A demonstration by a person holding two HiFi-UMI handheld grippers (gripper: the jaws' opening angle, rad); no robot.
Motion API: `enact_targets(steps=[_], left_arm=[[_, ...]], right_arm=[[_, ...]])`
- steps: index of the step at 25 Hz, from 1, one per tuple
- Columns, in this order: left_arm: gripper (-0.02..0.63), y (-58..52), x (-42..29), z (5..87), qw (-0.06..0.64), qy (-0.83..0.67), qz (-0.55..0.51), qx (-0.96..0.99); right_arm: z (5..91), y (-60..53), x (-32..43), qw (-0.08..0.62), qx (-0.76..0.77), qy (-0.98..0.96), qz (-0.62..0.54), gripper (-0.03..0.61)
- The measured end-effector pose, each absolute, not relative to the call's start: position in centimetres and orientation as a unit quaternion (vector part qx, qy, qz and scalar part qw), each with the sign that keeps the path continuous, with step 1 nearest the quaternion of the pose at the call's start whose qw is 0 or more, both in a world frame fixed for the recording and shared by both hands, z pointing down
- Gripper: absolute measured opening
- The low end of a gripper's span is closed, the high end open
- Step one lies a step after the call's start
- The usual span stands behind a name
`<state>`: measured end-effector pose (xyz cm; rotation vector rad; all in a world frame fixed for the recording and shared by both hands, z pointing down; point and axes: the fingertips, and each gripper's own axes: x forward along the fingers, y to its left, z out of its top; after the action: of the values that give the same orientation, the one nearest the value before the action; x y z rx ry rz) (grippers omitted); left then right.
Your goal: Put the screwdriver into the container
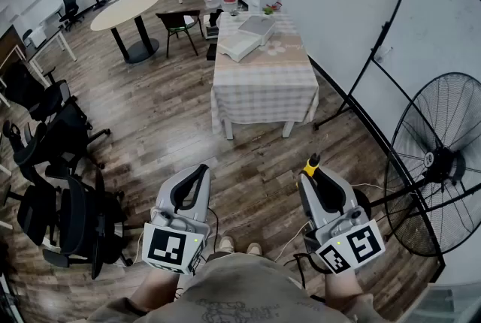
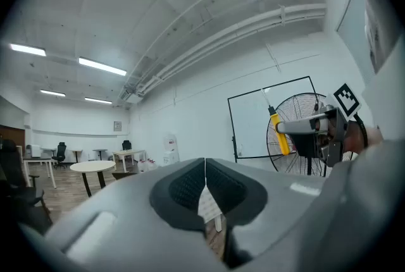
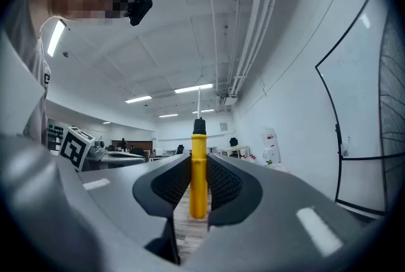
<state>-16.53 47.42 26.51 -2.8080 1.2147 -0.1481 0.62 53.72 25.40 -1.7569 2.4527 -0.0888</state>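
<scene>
Checked-cloth table [image 1: 263, 81], standing fan [image 1: 443, 164]

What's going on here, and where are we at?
A person stands holding a gripper in each hand. The right gripper is shut on a yellow screwdriver. The left gripper is shut and empty. The cloth-covered table with the white containers is some way ahead, so the screwdriver is not in one yet.

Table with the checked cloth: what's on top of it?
Two white containers sit at the far end of the table. Their insides can't be made out from here.
</scene>
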Motion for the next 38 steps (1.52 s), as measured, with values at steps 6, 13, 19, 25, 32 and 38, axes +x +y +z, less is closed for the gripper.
enact_targets(steps=[6,13,19,25,32,38], left_arm=[[0.0,47.8,-15.7,26.8,0.039,0.397,-0.052,-0.915],[0.0,48.2,-14.0,27.0,0.041,0.399,-0.054,-0.914],[0.0,48.2,-12.8,27.7,0.042,0.4,-0.057,-0.914],[0.0,47.1,-12.3,28.1,0.039,0.402,-0.058,-0.913],[0.0,43.2,-11.3,28.6,0.039,0.401,-0.06,-0.913],[0.0,36.6,-10.0,29.3,0.044,0.398,-0.06,-0.914]], right_arm=[[25.8,54.1,1.4,0.066,-0.579,0.811,-0.039,0.103],[26.2,54.4,3.1,0.067,-0.575,0.814,-0.041,0.103],[26.9,54.4,4.4,0.063,-0.575,0.814,-0.049,0.103],[27.8,53.2,5.0,0.059,-0.574,0.815,-0.058,0.103],[28.5,48.9,5.9,0.058,-0.574,0.815,-0.064,0.103],[29.5,42.3,7.3,0.048,-0.575,0.813,-0.078,0.104]])
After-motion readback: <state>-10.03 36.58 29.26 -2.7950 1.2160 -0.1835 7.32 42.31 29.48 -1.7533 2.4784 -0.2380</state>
